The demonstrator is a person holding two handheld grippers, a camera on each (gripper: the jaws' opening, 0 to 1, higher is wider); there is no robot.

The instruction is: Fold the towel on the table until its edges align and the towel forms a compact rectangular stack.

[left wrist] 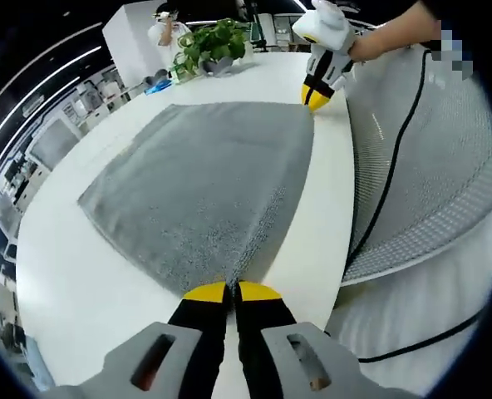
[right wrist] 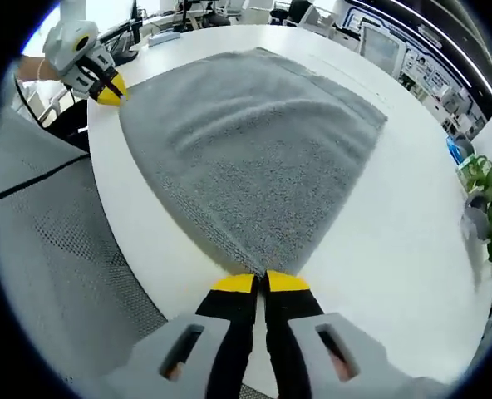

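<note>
A grey towel (left wrist: 200, 179) lies spread flat on the white round table (left wrist: 80, 283). In the left gripper view, my left gripper (left wrist: 232, 288) is at the bottom, its yellow-tipped jaws shut on the towel's near corner. My right gripper (left wrist: 316, 99) shows at the top right, pinching the corner at the other end of the same edge. In the right gripper view the towel (right wrist: 254, 141) fans out ahead. Here my right gripper (right wrist: 263, 283) is shut on its corner, and the left gripper (right wrist: 110, 91) holds the far-left corner.
A grey mesh chair (left wrist: 433, 158) with a black cable (left wrist: 389, 179) across it stands against the table edge beside me. The same chair (right wrist: 38, 249) appears in the right gripper view. A potted plant (left wrist: 214, 43) sits at the table's far side, with a person (left wrist: 168, 30) behind it.
</note>
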